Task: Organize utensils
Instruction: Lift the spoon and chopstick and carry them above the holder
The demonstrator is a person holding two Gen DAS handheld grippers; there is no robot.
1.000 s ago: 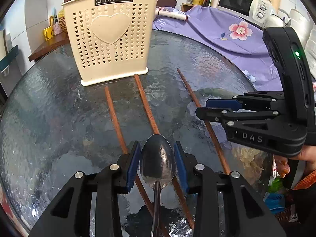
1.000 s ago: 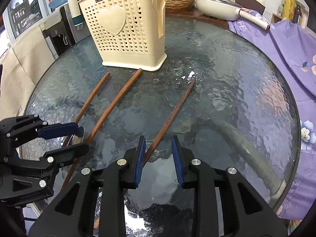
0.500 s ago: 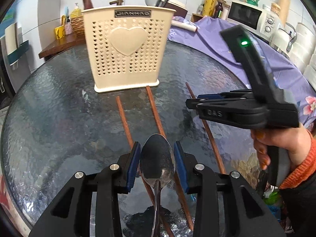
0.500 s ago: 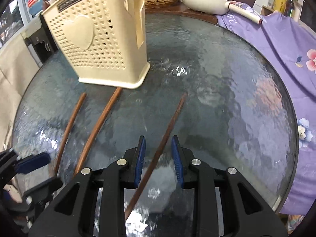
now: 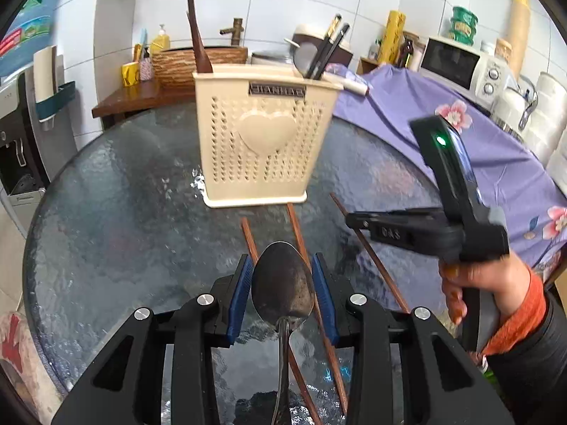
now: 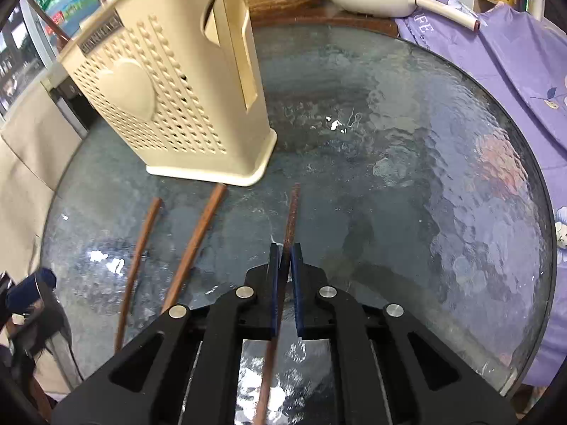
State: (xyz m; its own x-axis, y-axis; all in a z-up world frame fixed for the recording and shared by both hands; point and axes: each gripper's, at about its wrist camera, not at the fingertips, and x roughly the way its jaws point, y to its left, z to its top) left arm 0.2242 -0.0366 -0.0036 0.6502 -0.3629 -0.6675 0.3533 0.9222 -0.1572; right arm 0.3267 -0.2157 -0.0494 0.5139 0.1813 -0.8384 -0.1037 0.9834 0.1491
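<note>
Right tool (image 6: 285,258) has just closed onto the chopstick (image 6: 291,212); left tool (image 5: 283,283) grips the spoon (image 5: 282,288).

The left gripper (image 5: 282,288) holds a metal spoon (image 5: 282,292) by its bowl, blue pads against both edges, handle trailing toward the camera. Beyond it, a cream perforated utensil holder (image 5: 264,138) stands on the round glass table (image 5: 117,219). Three wooden chopsticks lie before the holder. The right gripper (image 5: 349,220) is clamped on the rightmost chopstick (image 5: 372,258).
</note>
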